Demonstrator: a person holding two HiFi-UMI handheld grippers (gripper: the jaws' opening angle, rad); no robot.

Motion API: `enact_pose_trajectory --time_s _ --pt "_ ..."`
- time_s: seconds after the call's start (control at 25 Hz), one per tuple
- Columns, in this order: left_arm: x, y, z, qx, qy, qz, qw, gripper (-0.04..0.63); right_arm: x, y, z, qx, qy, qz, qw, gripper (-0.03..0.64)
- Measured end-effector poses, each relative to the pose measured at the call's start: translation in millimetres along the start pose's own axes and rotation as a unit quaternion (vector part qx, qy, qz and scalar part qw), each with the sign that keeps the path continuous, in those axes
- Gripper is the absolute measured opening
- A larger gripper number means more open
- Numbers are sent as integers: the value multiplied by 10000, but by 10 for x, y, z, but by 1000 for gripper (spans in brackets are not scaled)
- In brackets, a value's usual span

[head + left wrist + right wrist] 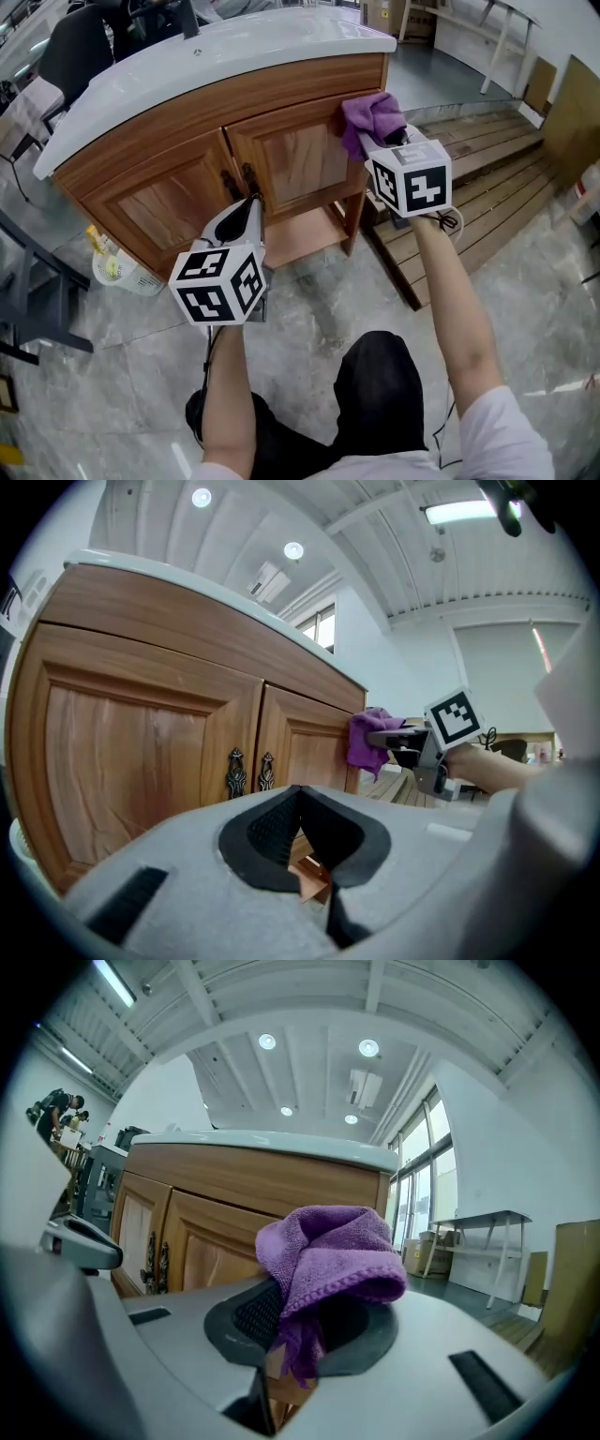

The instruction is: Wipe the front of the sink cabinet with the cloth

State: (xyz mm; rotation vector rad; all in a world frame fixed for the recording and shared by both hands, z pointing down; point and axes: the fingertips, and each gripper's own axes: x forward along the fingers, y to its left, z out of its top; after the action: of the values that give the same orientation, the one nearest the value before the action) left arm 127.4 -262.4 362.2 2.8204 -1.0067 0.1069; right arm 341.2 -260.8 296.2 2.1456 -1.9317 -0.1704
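Purple cloth (372, 117) is gripped in the right claw (386, 139), seemingly against the sink cabinet's (169, 202) top right front corner. Likely mid-wipe: hold the cloth flat with even pressure, and skirt the door handles (239, 183). Left claw (251, 204) is closed and empty before the doors. White basket (122, 272) sits at the cabinet's left foot, wooden decking (478, 169) to its right.

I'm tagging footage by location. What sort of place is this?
Probably a warehouse-like hall or workshop, not a home bathroom: the sink cabinet stands free on open floor, wooden pallets lie beside it, and the high ceiling has exposed beams.
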Motion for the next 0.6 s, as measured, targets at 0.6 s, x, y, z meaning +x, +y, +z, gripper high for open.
enact_pose_trajectory --time_s 0.6 --pt "-653 834 -1 74 4 1147 9934 5 -304 2045 518 48 -823 2268 9704 66"
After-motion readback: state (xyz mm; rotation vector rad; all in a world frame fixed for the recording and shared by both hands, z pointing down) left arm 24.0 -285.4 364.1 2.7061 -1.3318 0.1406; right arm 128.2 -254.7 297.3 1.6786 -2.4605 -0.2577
